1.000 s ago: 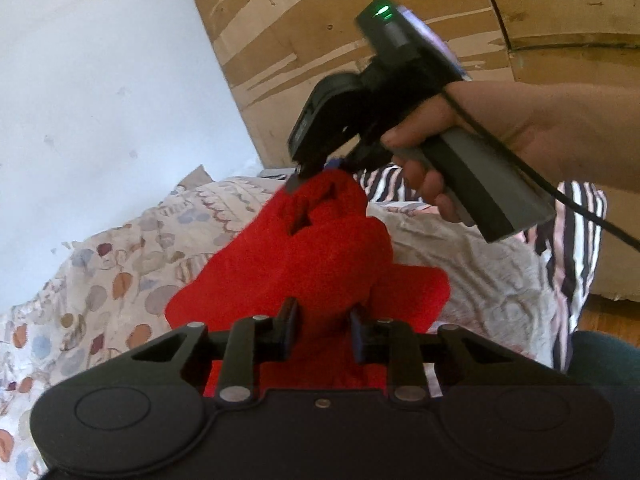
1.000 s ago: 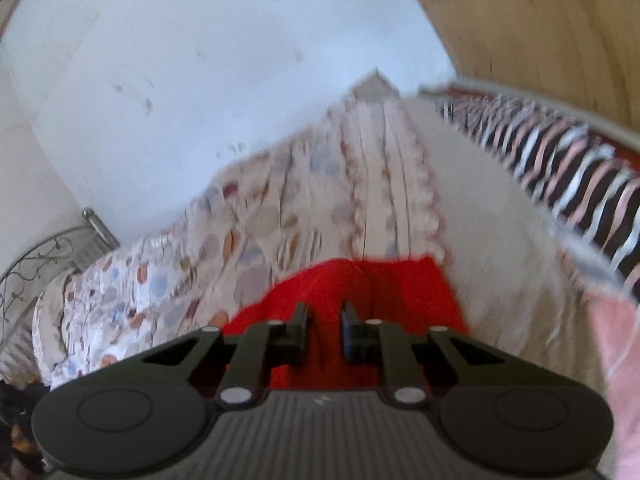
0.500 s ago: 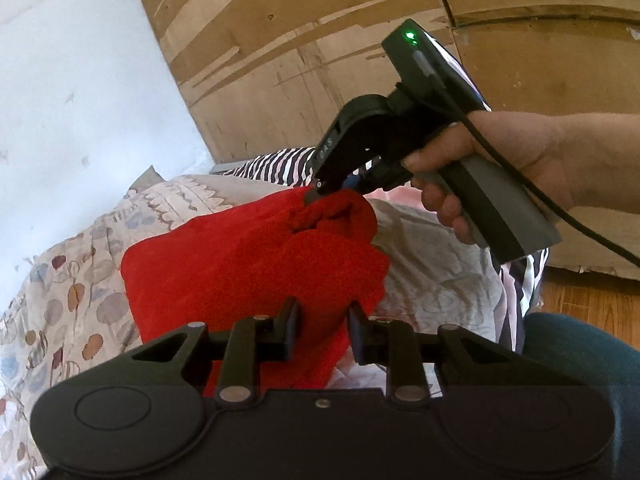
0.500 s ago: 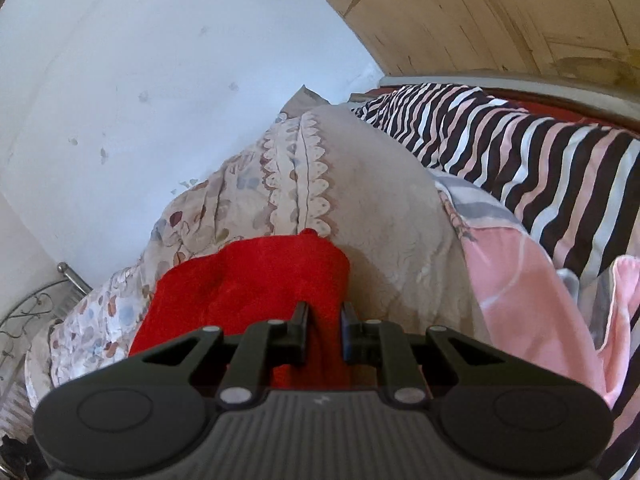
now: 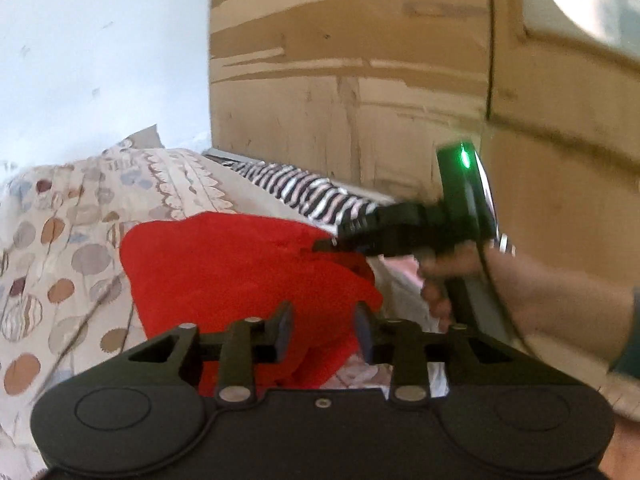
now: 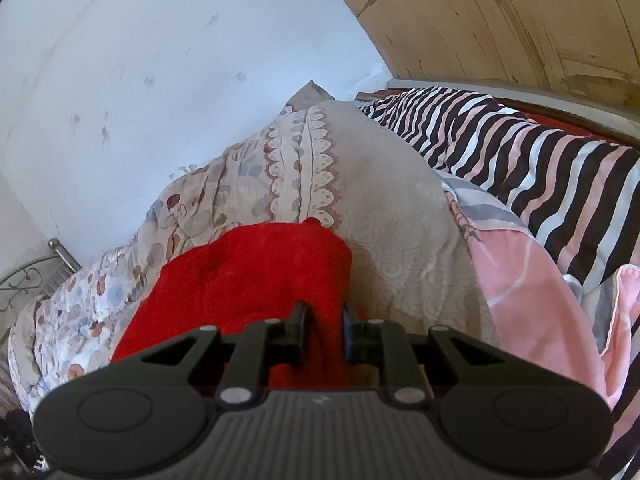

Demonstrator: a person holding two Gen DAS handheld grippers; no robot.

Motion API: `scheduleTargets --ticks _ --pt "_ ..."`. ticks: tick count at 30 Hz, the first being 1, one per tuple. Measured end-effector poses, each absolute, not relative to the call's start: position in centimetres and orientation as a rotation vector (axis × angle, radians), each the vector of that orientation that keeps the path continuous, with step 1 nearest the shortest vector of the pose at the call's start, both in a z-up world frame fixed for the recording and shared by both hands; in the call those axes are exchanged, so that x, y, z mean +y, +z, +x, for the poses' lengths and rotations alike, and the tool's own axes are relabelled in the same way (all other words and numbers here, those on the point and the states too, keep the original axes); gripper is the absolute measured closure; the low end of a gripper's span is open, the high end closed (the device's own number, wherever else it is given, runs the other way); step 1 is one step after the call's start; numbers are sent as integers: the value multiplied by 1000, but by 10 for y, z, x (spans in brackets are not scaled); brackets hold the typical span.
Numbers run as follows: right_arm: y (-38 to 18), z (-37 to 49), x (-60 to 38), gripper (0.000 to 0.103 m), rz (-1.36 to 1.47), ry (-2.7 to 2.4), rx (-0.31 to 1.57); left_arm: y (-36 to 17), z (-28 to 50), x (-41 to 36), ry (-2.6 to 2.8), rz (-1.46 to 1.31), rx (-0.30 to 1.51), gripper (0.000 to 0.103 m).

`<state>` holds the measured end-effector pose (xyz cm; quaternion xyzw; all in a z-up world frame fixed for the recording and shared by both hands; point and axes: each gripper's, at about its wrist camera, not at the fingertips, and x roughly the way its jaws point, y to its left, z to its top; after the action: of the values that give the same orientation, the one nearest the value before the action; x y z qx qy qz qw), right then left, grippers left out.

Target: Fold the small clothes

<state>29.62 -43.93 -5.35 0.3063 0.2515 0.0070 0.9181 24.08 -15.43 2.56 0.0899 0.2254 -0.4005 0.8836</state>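
My left gripper [image 5: 323, 330] has released the red garment [image 5: 240, 268]; right gripper [image 6: 324, 330] stays clenched on it, folded edge now laid ahead.

Both wrist views look forward, close over the fuzzy red garment [image 5: 240, 272] [image 6: 256, 276], which they share.

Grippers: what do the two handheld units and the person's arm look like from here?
Both are matte black. The left gripper has a smooth body with two round discs and silver pivot pins. The right gripper has a ribbed grey-black top and blue finger pads. In the left wrist view the right unit carries a green LED, a grey handle and a black cable; the forearm is bare.
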Motion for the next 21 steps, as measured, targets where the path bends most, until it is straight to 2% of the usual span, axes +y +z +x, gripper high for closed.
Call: scheduleTargets --ticks 1,3,5,11,13,16,18,21 --pt "-53 296 -438 83 626 14 516 31 243 -151 -814 171 464 56" --pt "-52 295 -437 82 614 12 517 38 248 -145 -743 147 464 38" --pt "-50 293 -435 81 599 8 518 42 259 -140 -671 105 487 35" --pt "-45 292 -432 81 561 2 520 31 305 -123 -540 -52 659 34" --pt "-42 290 -429 77 532 -10 523 26 312 -120 -561 -92 691 33" --pt "-38 285 -428 60 519 -32 526 15 316 -117 -584 -142 747 33" --pt "-34 281 -431 35 538 -32 525 7 313 -115 -588 -150 749 33" --pt "-25 273 -429 14 555 -26 520 3 306 -118 -587 -106 726 33"
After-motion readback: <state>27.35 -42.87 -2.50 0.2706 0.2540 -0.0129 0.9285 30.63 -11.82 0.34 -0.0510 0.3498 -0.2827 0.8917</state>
